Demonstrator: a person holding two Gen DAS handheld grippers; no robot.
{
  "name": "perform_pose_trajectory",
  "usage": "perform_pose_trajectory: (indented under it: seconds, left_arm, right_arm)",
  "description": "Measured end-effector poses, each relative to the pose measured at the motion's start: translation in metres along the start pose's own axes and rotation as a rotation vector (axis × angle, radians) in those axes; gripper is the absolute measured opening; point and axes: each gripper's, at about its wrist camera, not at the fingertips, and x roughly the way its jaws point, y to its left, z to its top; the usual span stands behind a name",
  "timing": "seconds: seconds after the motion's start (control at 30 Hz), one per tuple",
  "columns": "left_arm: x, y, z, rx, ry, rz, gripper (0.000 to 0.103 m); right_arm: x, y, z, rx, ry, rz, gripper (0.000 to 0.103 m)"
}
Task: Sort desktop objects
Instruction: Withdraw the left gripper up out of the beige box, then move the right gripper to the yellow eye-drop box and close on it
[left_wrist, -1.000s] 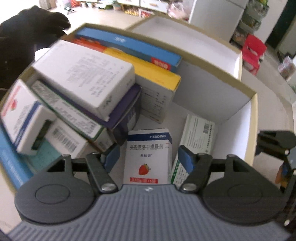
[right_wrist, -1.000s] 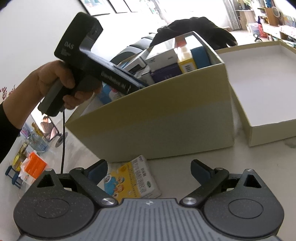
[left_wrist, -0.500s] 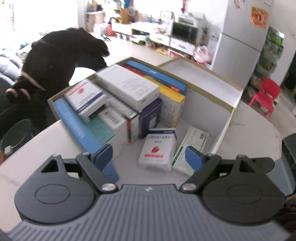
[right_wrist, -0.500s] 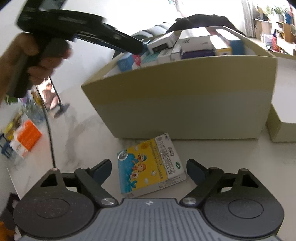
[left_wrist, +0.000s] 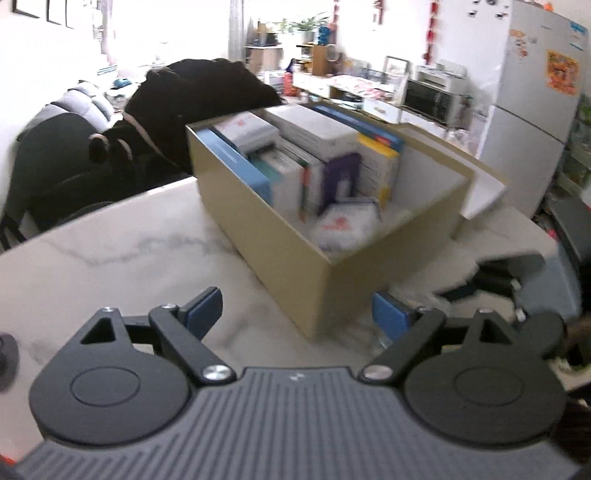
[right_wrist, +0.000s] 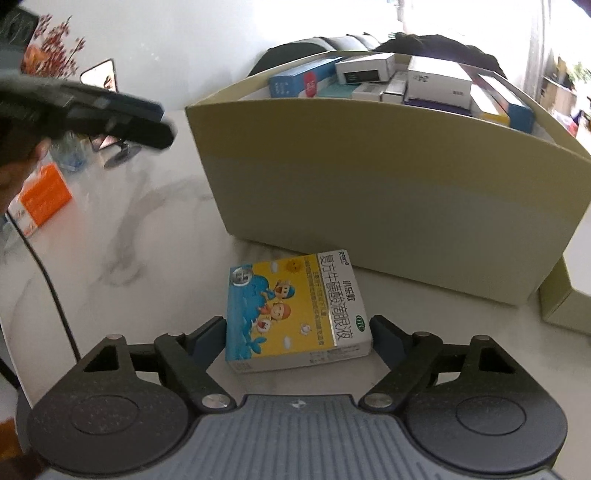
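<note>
A yellow and blue cartoon medicine box (right_wrist: 295, 310) lies flat on the marble table, just in front of the tan cardboard box (right_wrist: 369, 203). My right gripper (right_wrist: 297, 332) straddles the medicine box. Its jaws are closing, with a pad close to each side, and I see no firm press. The cardboard box (left_wrist: 291, 254) holds several medicine packs standing and lying, among them a white strawberry-print pack (left_wrist: 343, 225). My left gripper (left_wrist: 297, 312) hangs open and empty over the table, short of the box's near corner. Its dark body (right_wrist: 110, 114) shows blurred in the right wrist view.
The box's lid (left_wrist: 484, 181) lies open side up beyond it, also the lid (right_wrist: 569, 306) at right. An orange pack (right_wrist: 40, 195), a small stand mirror (right_wrist: 101, 79) and a black cable (right_wrist: 48, 280) are at the left. A dark coat (left_wrist: 173, 122) drapes over a chair behind the table.
My left gripper backed out of the cardboard box, opened wider and left the strawberry pack inside. My right gripper moved up to the yellow box, its jaws narrowing around it.
</note>
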Motion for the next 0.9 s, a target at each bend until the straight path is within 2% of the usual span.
perform_pose_trajectory:
  seconds: [0.17, 0.37, 0.53, 0.63, 0.77, 0.9]
  left_arm:
    - [0.008, -0.013, -0.024, -0.002, 0.014, -0.136, 0.088]
    - [0.023, -0.03, -0.044, -0.004, 0.027, -0.263, 0.087]
    - [0.034, -0.032, -0.053, -0.028, 0.033, -0.307, 0.087]
    - [0.037, -0.031, -0.058, -0.05, 0.019, -0.344, 0.087]
    - [0.042, -0.031, -0.063, -0.105, -0.006, -0.421, 0.087]
    - [0.048, -0.037, -0.065, -0.115, -0.01, -0.449, 0.086]
  right_arm:
    - [-0.002, -0.002, -0.001, -0.055, 0.019, 0.028, 0.084]
    - [-0.006, -0.013, -0.002, -0.143, 0.032, 0.143, 0.083]
    - [-0.013, -0.021, -0.002, -0.188, 0.069, 0.185, 0.084]
    - [-0.023, -0.028, -0.002, -0.141, 0.082, 0.199, 0.084]
    - [-0.037, -0.048, -0.003, 0.048, 0.077, 0.296, 0.087]
    - [-0.042, -0.058, -0.005, 0.163, 0.096, 0.322, 0.087]
